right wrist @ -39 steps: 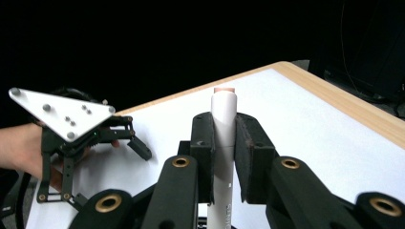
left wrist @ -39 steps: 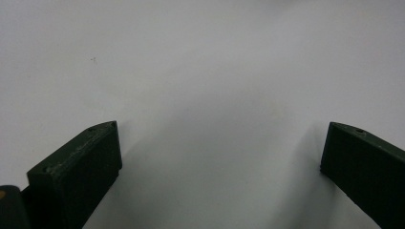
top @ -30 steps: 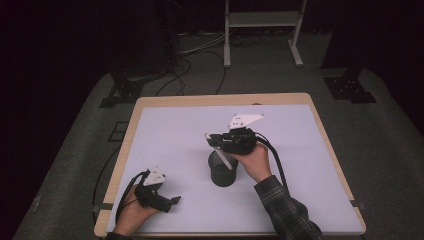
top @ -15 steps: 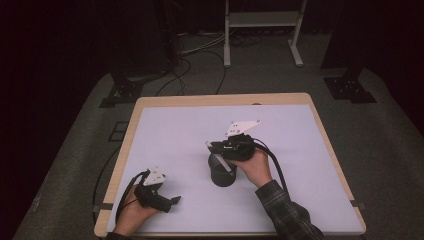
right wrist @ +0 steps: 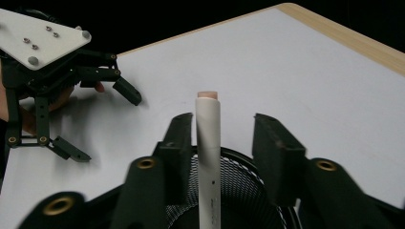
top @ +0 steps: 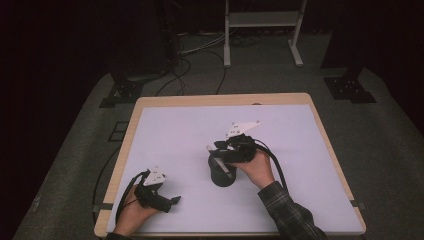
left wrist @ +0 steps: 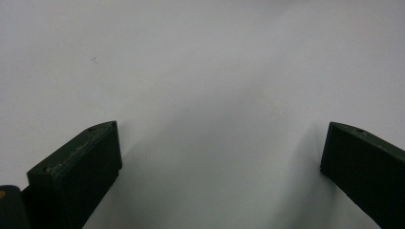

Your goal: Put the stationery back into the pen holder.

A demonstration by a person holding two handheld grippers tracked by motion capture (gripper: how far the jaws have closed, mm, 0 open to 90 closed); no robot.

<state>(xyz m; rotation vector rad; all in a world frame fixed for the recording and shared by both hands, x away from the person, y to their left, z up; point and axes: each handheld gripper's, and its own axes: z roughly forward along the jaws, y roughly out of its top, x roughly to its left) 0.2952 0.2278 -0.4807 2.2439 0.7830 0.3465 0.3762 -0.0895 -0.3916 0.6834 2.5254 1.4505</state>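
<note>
One white pen [right wrist: 208, 157] with a pinkish tip stands upright in one black mesh cup [right wrist: 229, 191], rising between the two jaws of the right gripper [right wrist: 224, 143]. The jaws stand apart on either side of it; the pen lies against the inner face of the jaw on the left of the right gripper view, with a clear gap to the other jaw, so they do not clamp it. In the high view the cup [top: 222, 171] sits near the middle of the white table [top: 175, 130], directly under the right gripper [top: 220, 152], which the person's right hand [top: 257, 167] holds from the near side, a plaid sleeve [top: 290, 212] trailing to the table's edge.

Well apart, at the near left corner, the left hand [top: 131, 212] rests the left gripper [top: 172, 201] on the table. Its two jaws are spread wide, with bare white surface [left wrist: 215, 95] between and beyond them. The same gripper [right wrist: 102, 121] appears beyond the right gripper's jaws, to their left, its grey three-cornered plate [right wrist: 40, 40] facing up.

One table, one cup, one pen, two grippers.
</note>
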